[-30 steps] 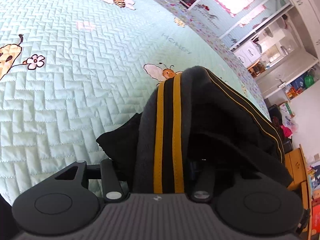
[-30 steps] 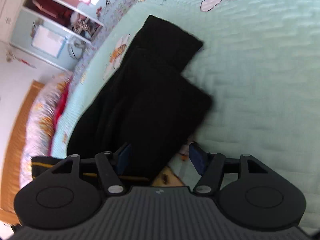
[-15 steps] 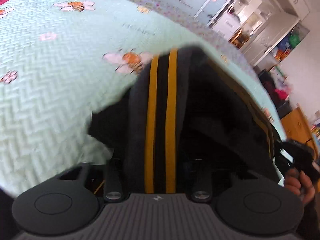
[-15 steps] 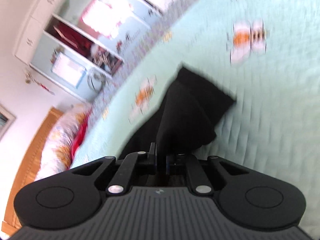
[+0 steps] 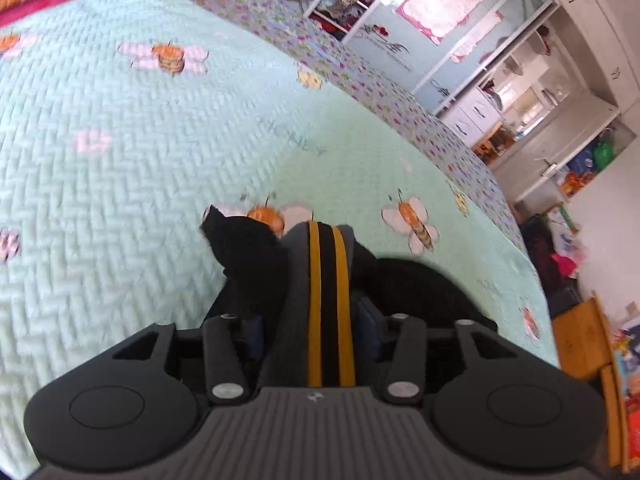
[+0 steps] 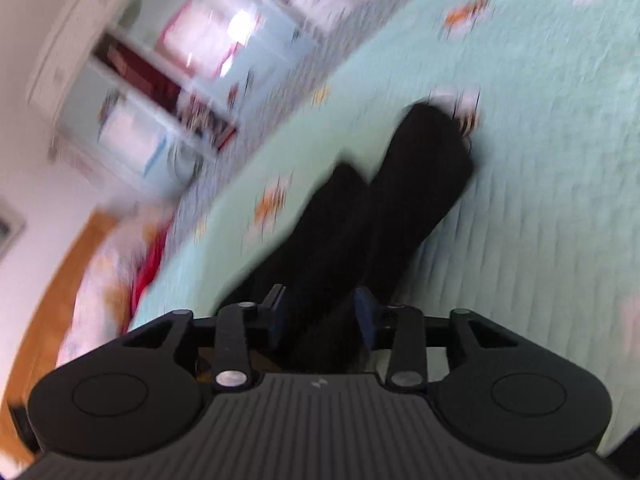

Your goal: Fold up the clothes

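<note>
Left wrist view: the left gripper (image 5: 316,320) is pointed downward at a slant over the bed, its jaws opening, with the grey waistband (image 5: 324,308) of the black trousers (image 5: 416,284) gathered between the blue pads (image 5: 368,326); whether the pads press the cloth cannot be told. Two yellow stripes are seen running along the waistband, and a black fold (image 5: 244,248) is pushed up to its left. Beyond, the mint quilted bedspread (image 5: 120,184) with bee prints is spread out, and shelves (image 5: 516,92) are seen at the far wall.

Right wrist view, blurred: the right gripper (image 6: 320,316) is likewise tilted down, jaws opening, with black cloth between its pads (image 6: 364,310); contact cannot be judged. The trouser legs (image 6: 404,192) are stretched away across the bedspread (image 6: 540,160), side by side.
</note>
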### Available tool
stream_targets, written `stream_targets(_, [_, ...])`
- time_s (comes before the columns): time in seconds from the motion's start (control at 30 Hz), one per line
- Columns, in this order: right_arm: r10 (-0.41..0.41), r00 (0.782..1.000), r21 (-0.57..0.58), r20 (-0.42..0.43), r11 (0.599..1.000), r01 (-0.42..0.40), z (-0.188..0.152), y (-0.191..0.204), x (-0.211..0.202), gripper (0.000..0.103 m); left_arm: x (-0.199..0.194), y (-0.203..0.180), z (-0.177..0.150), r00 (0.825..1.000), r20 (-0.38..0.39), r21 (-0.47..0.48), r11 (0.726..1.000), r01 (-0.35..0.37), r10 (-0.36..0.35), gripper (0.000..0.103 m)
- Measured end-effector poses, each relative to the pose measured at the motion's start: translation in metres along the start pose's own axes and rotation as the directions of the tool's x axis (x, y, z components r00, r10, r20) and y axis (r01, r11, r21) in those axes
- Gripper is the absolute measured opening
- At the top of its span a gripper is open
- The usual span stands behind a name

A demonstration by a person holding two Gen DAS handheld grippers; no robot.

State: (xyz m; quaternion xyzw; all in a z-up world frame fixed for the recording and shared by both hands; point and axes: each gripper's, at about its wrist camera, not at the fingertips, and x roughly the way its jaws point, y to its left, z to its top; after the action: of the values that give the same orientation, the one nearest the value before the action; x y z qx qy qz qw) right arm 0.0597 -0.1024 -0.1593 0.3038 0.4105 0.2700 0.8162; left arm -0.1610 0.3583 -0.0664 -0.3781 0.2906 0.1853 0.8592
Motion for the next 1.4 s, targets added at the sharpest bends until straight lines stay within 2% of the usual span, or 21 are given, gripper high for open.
stream_targets(0.07, [0.046,0.993,-0.021,-0.106,0.999,-0.049,-0.03,0.001,0.013,0.047,-0.022,-0.001,-0.021,1.0,-0.008,0.088,0.996,0.0,0.0,0.055])
stream_targets(0.1, [0.051,0.989,-0.036,-0.137,0.998,-0.056,-0.041,0.004,0.02,0.054,-0.032,-0.002,-0.031,1.0,-0.018,0.136,0.991,-0.003,0.005,0.056])
stream_targets(0.2, [0.032,0.986,-0.077,-0.164,0.996,-0.046,-0.059,0.017,0.032,0.058,-0.046,-0.007,-0.061,0.997,-0.075,0.241,0.97,-0.01,0.029,0.059])
stream_targets(0.33, [0.126,0.974,0.034,-0.191,0.992,-0.122,-0.057,0.017,0.041,0.06,-0.049,-0.005,-0.092,0.993,-0.11,0.237,0.971,-0.01,0.037,0.062])
stream_targets(0.5, [0.102,0.976,0.086,-0.194,0.993,-0.086,-0.054,0.012,0.037,0.062,-0.057,-0.008,-0.096,0.993,-0.113,0.251,0.968,-0.013,0.042,0.062])
stream_targets(0.57, [0.129,0.975,0.099,-0.182,0.989,-0.113,-0.052,0.011,0.028,0.064,-0.069,-0.005,-0.094,0.993,-0.116,0.247,0.969,0.014,0.015,0.068])
stream_targets(0.67, [0.216,0.955,0.155,-0.204,0.97,-0.186,-0.056,0.01,0.029,0.07,-0.065,-0.001,-0.108,0.98,-0.199,0.257,0.964,0.065,-0.013,0.076])
stream_targets(0.73, [0.272,0.933,0.185,-0.236,0.955,-0.232,-0.061,0.011,0.039,0.082,-0.055,0.0,-0.12,0.966,-0.258,0.259,0.961,0.092,-0.023,0.076])
stream_targets(0.8, [0.268,0.926,0.183,-0.265,0.957,-0.224,-0.065,0.015,0.051,0.084,-0.029,-0.004,-0.132,0.957,-0.288,0.259,0.961,0.094,-0.016,0.072])
stream_targets(0.83, [0.252,0.928,0.165,-0.274,0.963,-0.212,-0.065,0.02,0.055,0.08,-0.018,-0.009,-0.134,0.956,-0.293,0.27,0.958,0.094,-0.012,0.059])
stream_targets(0.87, [0.239,0.932,0.122,-0.273,0.969,-0.213,-0.061,0.029,0.057,0.058,-0.006,-0.014,-0.136,0.955,-0.297,0.281,0.955,0.095,-0.008,0.042])
stream_targets(0.9, [0.227,0.936,0.079,-0.27,0.974,-0.213,-0.058,0.039,0.059,0.032,0.001,-0.02,-0.134,0.957,-0.29,0.297,0.95,0.1,-0.01,0.036])
stream_targets(0.93, [0.216,0.94,0.038,-0.265,0.976,-0.214,-0.054,0.049,0.06,0.027,0.003,-0.028,-0.126,0.964,-0.266,0.32,0.941,0.11,-0.022,0.026])
stream_targets(0.97, [0.217,0.944,0.009,-0.25,0.975,-0.222,-0.046,0.062,0.059,0.024,0.003,-0.036,-0.115,0.971,-0.234,0.337,0.934,0.116,-0.036,0.02])
stream_targets(1.07, [0.28,0.943,-0.064,-0.178,0.953,-0.295,-0.009,0.109,0.061,0.02,-0.001,-0.059,-0.06,0.991,-0.104,0.36,0.925,0.12,-0.088,0.017])
stream_targets(1.13, [0.324,0.939,-0.09,-0.117,0.938,-0.335,0.025,0.146,0.065,0.02,-0.001,-0.068,-0.016,0.994,-0.015,0.322,0.94,0.11,-0.112,0.017])
stream_targets(1.17, [0.331,0.94,-0.095,-0.081,0.936,-0.338,0.043,0.164,0.069,0.022,0.001,-0.069,0.007,0.993,0.019,0.28,0.954,0.105,-0.115,0.018])
stream_targets(1.23, [0.333,0.942,-0.121,-0.024,0.935,-0.334,0.07,0.189,0.077,0.042,0.008,-0.066,0.046,0.993,0.046,0.175,0.98,0.096,-0.106,0.02])
stream_targets(1.27, [0.323,0.946,-0.11,-0.008,0.941,-0.322,0.077,0.19,0.078,0.058,0.01,-0.063,0.055,0.994,0.055,0.149,0.985,0.085,-0.094,0.022])
stream_targets(1.33, [0.307,0.952,-0.088,0.02,0.949,-0.304,0.087,0.19,0.079,0.061,0.011,-0.055,0.057,0.996,0.073,0.125,0.991,0.047,-0.056,0.029])
stream_targets(1.4, [0.323,0.946,-0.079,0.012,0.944,-0.321,0.074,0.17,0.073,0.069,0.015,-0.041,0.039,0.998,0.055,0.123,0.992,0.034,-0.041,0.035])
